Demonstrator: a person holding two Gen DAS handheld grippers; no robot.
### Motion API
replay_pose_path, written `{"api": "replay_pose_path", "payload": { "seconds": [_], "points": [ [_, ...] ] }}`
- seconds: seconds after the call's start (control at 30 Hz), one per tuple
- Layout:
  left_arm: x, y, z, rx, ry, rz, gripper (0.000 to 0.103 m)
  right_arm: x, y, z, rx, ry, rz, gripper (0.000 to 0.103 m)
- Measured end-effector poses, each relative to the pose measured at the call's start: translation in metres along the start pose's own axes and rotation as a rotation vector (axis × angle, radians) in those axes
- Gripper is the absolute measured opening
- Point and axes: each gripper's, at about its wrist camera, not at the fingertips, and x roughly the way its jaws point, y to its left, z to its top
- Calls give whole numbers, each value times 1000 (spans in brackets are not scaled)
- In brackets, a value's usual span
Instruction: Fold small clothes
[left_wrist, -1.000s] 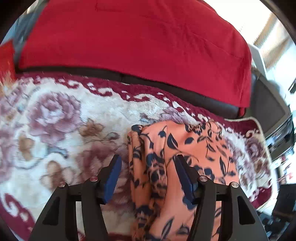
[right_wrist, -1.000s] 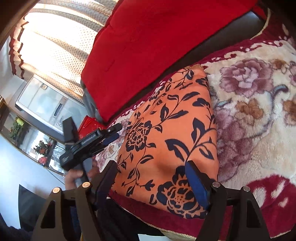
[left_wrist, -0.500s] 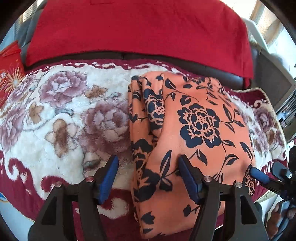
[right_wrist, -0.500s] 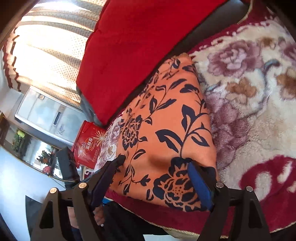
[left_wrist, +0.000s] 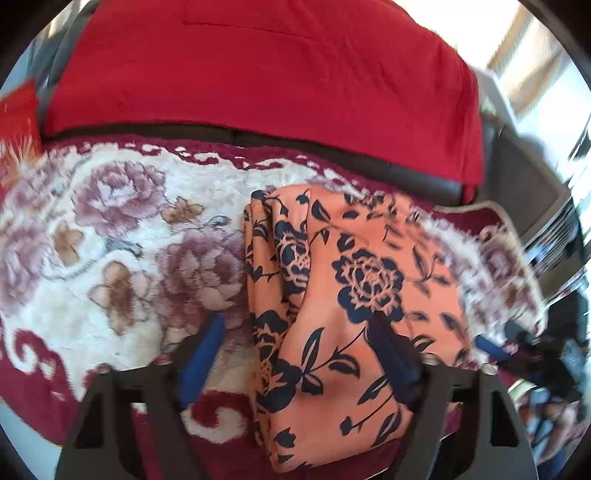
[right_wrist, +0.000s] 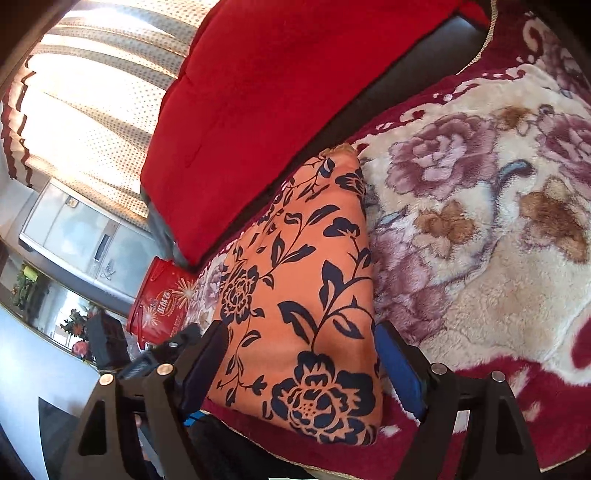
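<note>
My left gripper (left_wrist: 295, 354) hangs with its blue pads spread wide over the near edge of the folded orange floral garment (left_wrist: 343, 306), the right pad above the cloth and the left pad over the plush rose-patterned blanket (left_wrist: 110, 236). My right gripper (right_wrist: 301, 365) is likewise spread, empty, straddling the garment's near end. The garment lies folded flat on the blanket, just near of the red cushion (left_wrist: 258, 70).

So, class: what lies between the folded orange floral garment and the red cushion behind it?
In the left wrist view, a strip of floral blanket and a dark band of sofa separate the orange garment from the red cushion.
</note>
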Motion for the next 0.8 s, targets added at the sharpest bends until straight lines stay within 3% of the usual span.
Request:
{"api": "replay_pose_path", "payload": {
  "seconds": [0.13,0.23,0.3,0.33,0.37,0.4,0.43,0.47,0.7,0.77,0.8],
  "points": [
    [26,18,-2,-64,55,-62,87,21,-3,16,-8,31,-9,84],
    [54,25,-5,-102,128,-92,87,52,-8,30,-6,90,-27,84],
    [58,23,-8,-109,124,-134,83,75,-7,32,-19,151,-38,83],
    [58,19,-10,-93,118,-147,62,82,-5,32,-38,171,-43,80],
    [59,14,-11,-63,126,-173,50,87,4,30,-95,182,-69,64],
    [59,8,-11,-42,127,-160,42,89,11,28,-135,188,-85,53],
    [57,3,-10,-19,119,-154,32,87,17,28,-160,183,-97,50],
    [52,-3,-7,3,99,-146,29,80,27,30,-201,167,-106,42],
    [37,-51,42,45,-52,-197,26,26,63,77,-337,0,-130,38],
    [54,-63,52,46,-34,-177,29,28,45,97,-308,3,-130,41],
    [72,-68,54,50,23,-147,36,31,36,103,-271,13,-146,46]
  ]
}}
